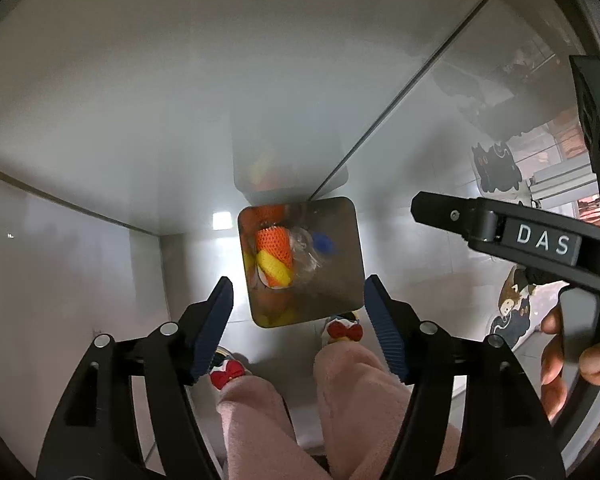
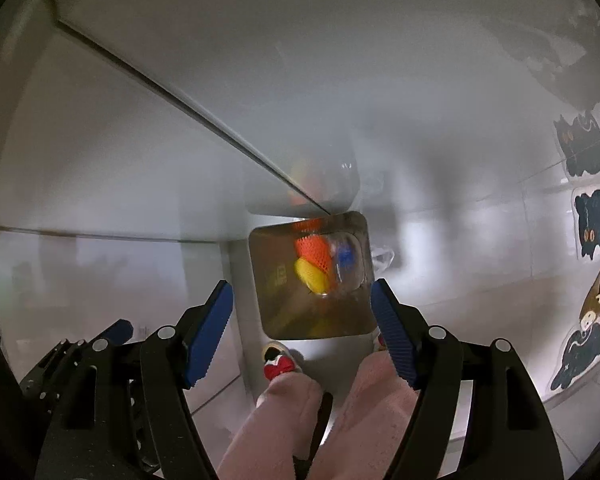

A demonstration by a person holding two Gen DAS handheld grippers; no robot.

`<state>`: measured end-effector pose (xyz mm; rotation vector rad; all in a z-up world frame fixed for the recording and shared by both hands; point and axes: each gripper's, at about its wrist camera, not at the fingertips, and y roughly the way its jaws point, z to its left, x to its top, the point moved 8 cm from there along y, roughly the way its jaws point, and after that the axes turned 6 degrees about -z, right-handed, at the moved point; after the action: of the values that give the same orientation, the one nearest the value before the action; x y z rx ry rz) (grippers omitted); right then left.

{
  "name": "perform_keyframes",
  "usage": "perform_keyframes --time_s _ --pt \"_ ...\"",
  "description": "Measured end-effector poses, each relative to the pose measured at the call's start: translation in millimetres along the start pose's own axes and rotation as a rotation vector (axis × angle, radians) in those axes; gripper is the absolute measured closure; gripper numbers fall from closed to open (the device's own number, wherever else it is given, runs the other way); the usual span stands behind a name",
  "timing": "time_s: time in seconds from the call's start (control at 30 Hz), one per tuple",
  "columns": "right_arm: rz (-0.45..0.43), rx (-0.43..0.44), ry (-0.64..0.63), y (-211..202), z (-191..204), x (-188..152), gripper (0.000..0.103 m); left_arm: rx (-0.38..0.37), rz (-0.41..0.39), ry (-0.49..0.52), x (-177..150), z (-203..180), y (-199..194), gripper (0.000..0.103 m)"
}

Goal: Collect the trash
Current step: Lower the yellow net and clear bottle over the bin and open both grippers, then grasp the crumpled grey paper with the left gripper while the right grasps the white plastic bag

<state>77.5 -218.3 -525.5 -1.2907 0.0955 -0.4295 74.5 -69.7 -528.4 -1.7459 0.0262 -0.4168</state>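
Note:
A square steel bin [image 1: 334, 288] stands on the floor in a wall corner, straight below both grippers. Inside it lie an orange foam net [image 1: 274, 242], a yellow foam net [image 1: 274, 270] and a clear plastic bottle [image 1: 306, 258] with a blue cap. My left gripper [image 1: 298, 300] hangs open above the bin with nothing between its blue pads. In the right wrist view the bin [image 2: 276, 280] shows the same orange net [image 2: 314, 254], yellow net [image 2: 312, 276] and bottle [image 2: 345, 258]. My right gripper [image 2: 300, 298] is also open and holds nothing.
White walls meet just behind the bin. A person's pink fleece legs [image 1: 360, 392] and slippers with red bows [image 1: 342, 332] stand right in front of it. A hand [image 1: 560, 364] holds the right tool's black handle. Cat-shaped floor mats [image 2: 592, 224] lie to the right.

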Motion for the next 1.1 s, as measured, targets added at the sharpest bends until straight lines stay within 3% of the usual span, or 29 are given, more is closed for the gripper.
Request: perform_keyframes --time_s 0.27,0.33,0.57,0.9,1.1 --pt "-0.051 -0.007 -0.036 -34.2 10.3 0.7 0.030 0.028 -0.069 0.013 8.0 7.4 -49.4 0.023" --pt "-0.084 -0.009 -0.059 -54.7 15.3 4.2 0.022 0.035 -0.093 0.009 11.6 10.0 -64.9 0.020" --pt "-0.259 0.022 -0.130 -134.2 37.8 24.8 0.011 0.060 -0.219 -0.016 35.9 15.3 -130.9 0.011" --pt "-0.479 0.053 -0.148 -219.4 66.5 88.2 0.006 0.104 -0.430 0.009 89.9 14.7 -225.8 0.010" --pt "-0.537 0.062 -0.166 -238.9 81.7 139.9 0.006 0.095 -0.511 0.016 132.8 19.4 -251.3 0.011"
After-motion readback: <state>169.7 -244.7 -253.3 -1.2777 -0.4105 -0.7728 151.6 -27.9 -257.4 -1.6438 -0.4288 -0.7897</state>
